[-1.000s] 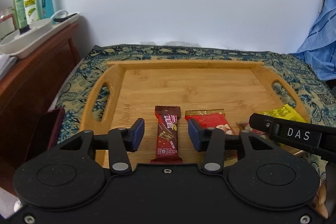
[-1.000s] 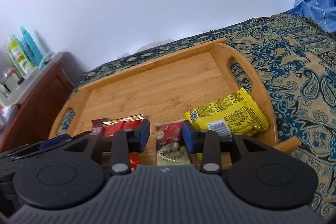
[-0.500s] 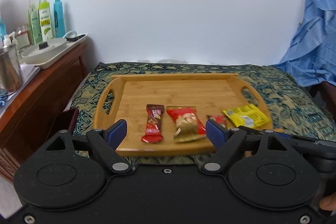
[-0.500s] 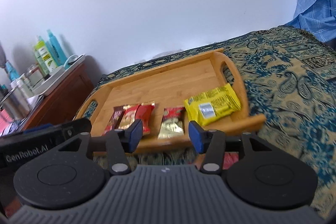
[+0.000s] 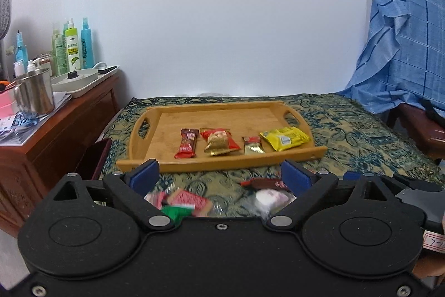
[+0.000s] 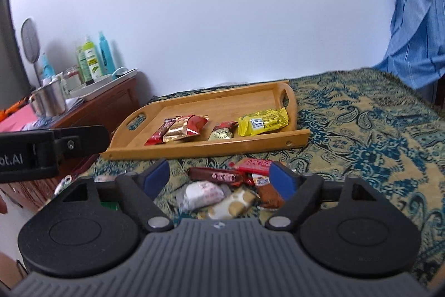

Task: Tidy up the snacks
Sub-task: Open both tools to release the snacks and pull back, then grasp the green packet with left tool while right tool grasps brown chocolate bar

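Both tools spread over loose snacks, four snacks on tray

Left tool [image 5: 219, 176] and right tool [image 6: 219, 177] jaws opening, nothing pinched; wooden tray [image 6: 211, 148] on patterned cloth [image 6: 361, 130] holds brown bar [image 5: 187, 148], red pack [image 5: 219, 141], small gold pack [image 5: 252, 145], yellow pack [image 5: 285, 138] in a row along its near edge; loose snack pile [image 6: 222, 191] lies on cloth just in front of tray, under both tools

wall [image 5: 222, 18]: plain white | cabinet [image 5: 55, 135]: dark wood (left) | blue cloth [image 5: 403, 52]: right
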`<state>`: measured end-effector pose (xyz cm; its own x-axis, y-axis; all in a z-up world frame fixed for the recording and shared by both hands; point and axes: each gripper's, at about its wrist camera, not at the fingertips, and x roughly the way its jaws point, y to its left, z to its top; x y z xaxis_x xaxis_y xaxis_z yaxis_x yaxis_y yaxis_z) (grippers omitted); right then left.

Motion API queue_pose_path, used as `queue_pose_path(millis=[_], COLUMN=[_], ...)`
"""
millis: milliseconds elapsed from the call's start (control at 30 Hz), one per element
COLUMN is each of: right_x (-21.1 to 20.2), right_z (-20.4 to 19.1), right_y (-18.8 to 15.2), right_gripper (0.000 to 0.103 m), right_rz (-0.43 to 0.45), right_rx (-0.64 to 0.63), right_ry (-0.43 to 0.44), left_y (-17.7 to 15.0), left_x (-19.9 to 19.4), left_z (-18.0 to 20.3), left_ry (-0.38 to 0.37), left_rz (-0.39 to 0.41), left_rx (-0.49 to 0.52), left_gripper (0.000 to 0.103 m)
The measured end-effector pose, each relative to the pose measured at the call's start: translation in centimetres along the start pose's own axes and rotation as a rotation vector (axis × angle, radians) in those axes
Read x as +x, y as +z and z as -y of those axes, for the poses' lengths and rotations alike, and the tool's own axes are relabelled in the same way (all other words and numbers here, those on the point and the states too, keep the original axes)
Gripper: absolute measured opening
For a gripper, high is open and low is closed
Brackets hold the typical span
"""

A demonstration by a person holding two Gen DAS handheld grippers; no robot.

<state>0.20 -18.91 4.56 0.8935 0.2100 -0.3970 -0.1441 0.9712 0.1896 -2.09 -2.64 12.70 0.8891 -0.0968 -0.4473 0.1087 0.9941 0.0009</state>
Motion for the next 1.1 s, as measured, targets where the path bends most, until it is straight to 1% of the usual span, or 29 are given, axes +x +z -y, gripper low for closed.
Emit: queue_pose_path(millis=[133,233,300,367,467,600,833,933,1033,1100], right_x=[-1.2,-1.9,-2.1,-2.3,-2.4,-2.1,-0.8,-0.4,0.0,0.2], right_z=[-0.4,-0.5,-0.5,-0.4,-0.4,-0.7,-0.8,-0.8,-0.8,-0.6], right_y=[-1.1,-1.8,-2.2,-2.6,-3.2,-4.0,-4.7,-4.9,-4.9,-4.7], right_gripper=[0.092,0.097,0.101,0.102,0.102,0.103,0.103,0.098,0.091,0.086], right_rz=[0.022,0.037,0.044,0.05,0.054,0.072,0.037,0.024,0.024,0.026], right_rx=[-0.057,-0.087,-0.098,-0.108,-0.119,-0.146,-0.126,-0.112,-0.111,-0.097], right_ry=[-0.021,-0.041,-0.053,-0.065,-0.089,-0.151,-0.135,-0.12,-0.141,-0.146], left_y=[-1.6,-2.8,-3.9,-4.9,-6.2,-7.1,-7.4,-7.4,-7.4,-7.3], left_x=[-1.3,-1.7,-1.8,-1.6,-1.1,0.1,3.9,5.0,5.7,6.1], left_z=[0.0,-0.5,-0.7,-1.0,-1.2,-1.6,-2.8,-3.4,-3.8,-4.0], left_ry=[0.022,0.024,0.042,0.058,0.082,0.089,0.127,0.127,0.125,0.127], left_rz=[0.009,0.005,0.008,0.008,-0.012,-0.026,-0.077,-0.093,-0.105,-0.106], left_rx=[-0.016,-0.041,-0.051,-0.045,-0.027,-0.02,-0.021,-0.041,-0.055,-0.061], left_gripper=[0.096,0.096,0.096,0.096,0.096,0.096,0.096,0.094,0.087,0.077])
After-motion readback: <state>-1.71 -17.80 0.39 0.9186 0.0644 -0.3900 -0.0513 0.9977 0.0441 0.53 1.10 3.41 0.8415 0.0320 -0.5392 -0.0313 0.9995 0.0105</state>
